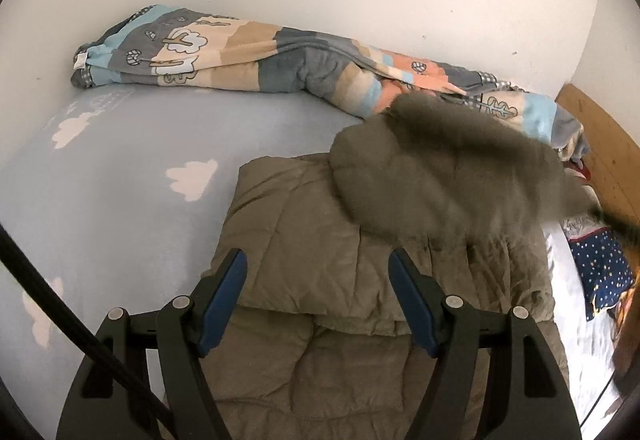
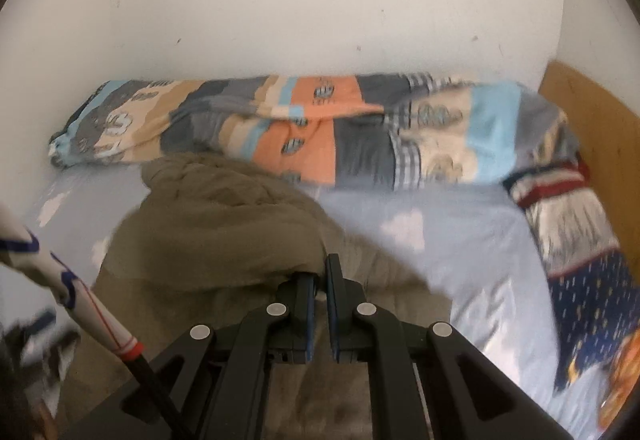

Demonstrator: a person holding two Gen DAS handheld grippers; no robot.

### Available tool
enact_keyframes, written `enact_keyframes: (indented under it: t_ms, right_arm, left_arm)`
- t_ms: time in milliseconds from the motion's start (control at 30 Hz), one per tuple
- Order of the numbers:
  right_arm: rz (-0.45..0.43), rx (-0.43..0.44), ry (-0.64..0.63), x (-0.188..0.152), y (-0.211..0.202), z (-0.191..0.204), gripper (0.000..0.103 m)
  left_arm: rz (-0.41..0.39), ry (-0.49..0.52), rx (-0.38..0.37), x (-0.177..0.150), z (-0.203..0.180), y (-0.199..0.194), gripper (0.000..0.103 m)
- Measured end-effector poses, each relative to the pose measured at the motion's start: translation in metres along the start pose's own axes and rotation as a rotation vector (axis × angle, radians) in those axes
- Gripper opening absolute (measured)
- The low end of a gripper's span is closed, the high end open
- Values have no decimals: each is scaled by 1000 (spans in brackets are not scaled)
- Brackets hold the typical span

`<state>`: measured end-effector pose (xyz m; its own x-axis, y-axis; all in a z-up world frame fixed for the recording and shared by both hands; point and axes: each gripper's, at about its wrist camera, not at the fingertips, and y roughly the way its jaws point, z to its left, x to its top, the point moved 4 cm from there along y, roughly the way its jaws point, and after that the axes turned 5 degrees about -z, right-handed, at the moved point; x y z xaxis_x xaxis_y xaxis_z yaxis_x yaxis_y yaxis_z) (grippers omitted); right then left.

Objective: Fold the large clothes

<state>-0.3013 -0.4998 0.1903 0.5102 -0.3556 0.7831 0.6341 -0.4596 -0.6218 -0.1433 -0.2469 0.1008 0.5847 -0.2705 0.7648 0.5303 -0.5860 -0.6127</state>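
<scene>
An olive quilted jacket [image 1: 304,240] lies partly folded on a pale blue cloud-print bed sheet [image 1: 120,180]. My left gripper [image 1: 316,260] hovers open just above the jacket's near half, with nothing between its blue pads. A blurred olive flap of the jacket [image 1: 440,168] hangs lifted over the jacket's far right part. In the right wrist view my right gripper [image 2: 320,272] is shut on the edge of that olive jacket [image 2: 208,224], and the fabric bulges up to the left of the fingertips. Motion blur smears this view.
A rolled patchwork quilt [image 1: 240,52] lies along the white wall at the back of the bed [image 2: 460,252]. A wooden headboard [image 1: 600,144] and a dark blue star-print cloth [image 1: 600,264] are on the right. A black cable [image 1: 60,312] crosses the lower left.
</scene>
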Motion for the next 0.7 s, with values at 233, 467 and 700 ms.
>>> enact_keyframes:
  t_ms: [233, 467, 700]
  right_arm:
    - [136, -9, 5, -98, 21, -1, 6]
    - [221, -29, -30, -144, 69, 2, 3]
    - [192, 30, 45, -123, 39, -7, 3]
  left_arm:
    - [2, 39, 4, -5, -11, 5, 72]
    - [13, 92, 9, -11, -24, 12, 72]
    - [19, 92, 8, -11, -26, 12, 72]
